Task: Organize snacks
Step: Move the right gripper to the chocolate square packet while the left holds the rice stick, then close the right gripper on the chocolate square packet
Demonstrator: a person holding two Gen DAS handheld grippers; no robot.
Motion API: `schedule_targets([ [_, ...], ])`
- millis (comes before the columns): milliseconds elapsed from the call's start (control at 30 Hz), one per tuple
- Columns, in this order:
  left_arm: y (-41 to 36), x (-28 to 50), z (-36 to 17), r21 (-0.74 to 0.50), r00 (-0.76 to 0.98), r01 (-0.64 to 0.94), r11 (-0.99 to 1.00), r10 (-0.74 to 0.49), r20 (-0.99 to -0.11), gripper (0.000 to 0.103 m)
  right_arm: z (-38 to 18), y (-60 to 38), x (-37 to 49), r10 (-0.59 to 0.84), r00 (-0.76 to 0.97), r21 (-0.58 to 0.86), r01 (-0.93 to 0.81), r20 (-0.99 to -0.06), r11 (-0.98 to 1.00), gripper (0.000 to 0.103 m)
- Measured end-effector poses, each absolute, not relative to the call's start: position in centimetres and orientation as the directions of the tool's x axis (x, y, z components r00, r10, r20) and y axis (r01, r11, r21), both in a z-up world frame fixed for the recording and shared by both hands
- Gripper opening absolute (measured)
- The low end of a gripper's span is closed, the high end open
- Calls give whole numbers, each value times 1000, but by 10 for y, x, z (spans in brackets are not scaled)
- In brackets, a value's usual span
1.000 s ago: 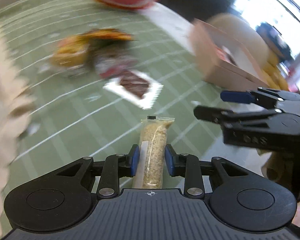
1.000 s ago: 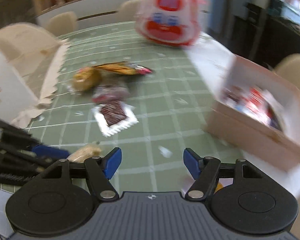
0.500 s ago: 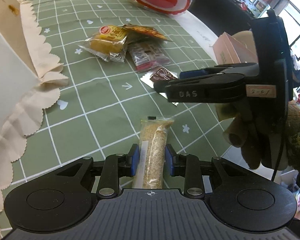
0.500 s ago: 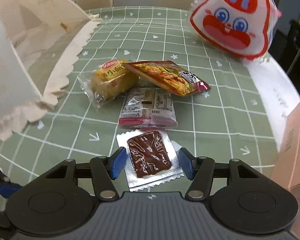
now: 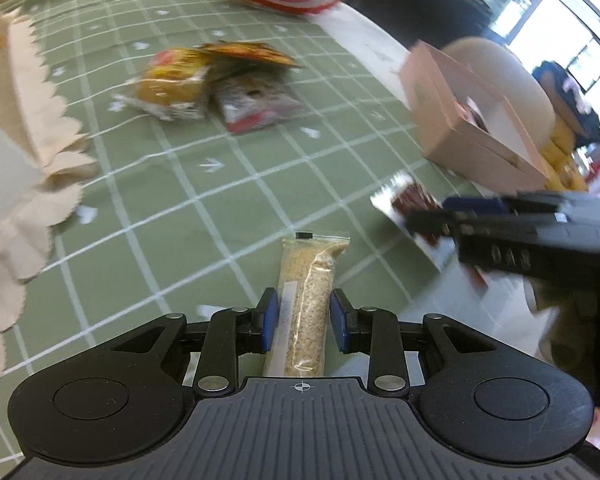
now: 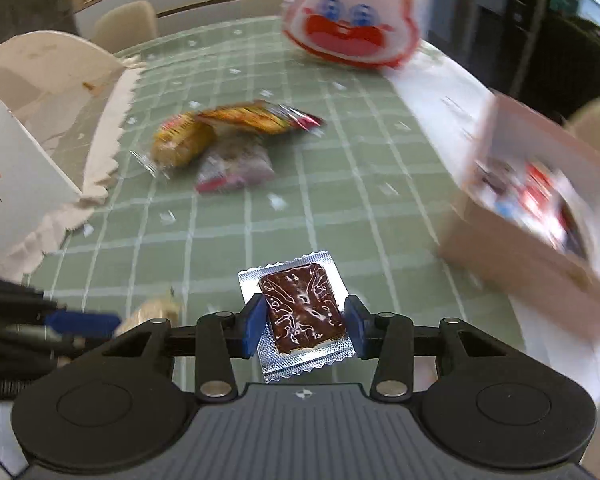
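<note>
Left tool (image 5: 303, 316) clamped on the grain bar (image 5: 306, 300), bar pointing forward, lifted off the green grid surface (image 5: 220, 200). Right tool (image 6: 305, 322) closing, with the brown foil pack (image 6: 300, 312) between its pads, pads at the pack's sides; pack clear of the surface. In the left view the right tool (image 5: 420, 220) sits at the right with the pack sticking out of it. Pink box (image 6: 532, 232) at the right edge of the surface, open, snacks inside, blurred. Remaining pile mid-surface: yellow bun pack (image 6: 180, 144), orange sachet (image 6: 260, 118) overlapping it, pink-white pack (image 6: 236, 168) just in front. Scalloped paper bag (image 6: 28, 152) on the left. Red-and-white face bag (image 6: 352, 20) at the far end.
</note>
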State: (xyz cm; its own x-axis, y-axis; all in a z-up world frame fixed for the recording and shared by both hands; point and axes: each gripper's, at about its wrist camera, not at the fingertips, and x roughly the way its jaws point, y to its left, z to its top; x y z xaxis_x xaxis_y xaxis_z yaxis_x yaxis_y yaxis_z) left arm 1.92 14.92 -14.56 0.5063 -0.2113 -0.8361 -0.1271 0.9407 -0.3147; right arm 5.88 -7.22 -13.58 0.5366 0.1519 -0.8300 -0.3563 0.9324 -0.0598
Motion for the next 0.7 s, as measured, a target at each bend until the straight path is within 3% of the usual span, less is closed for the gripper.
schedule_targets([
  [367, 79, 16, -147, -265, 450, 96, 959, -279, -848, 33, -159, -123, -27, -22, 546, -74, -74, -837, 994, 43],
  [533, 63, 12, -148, -235, 443, 154, 960, -280, -852, 33, -164, -132, -53, -22, 562, -35, -12, -827, 999, 63],
  [700, 57, 12, -148, -220, 446, 176, 959, -277, -851, 33, -168, -136, -66, -38, 609, -33, 20, -792, 999, 70],
])
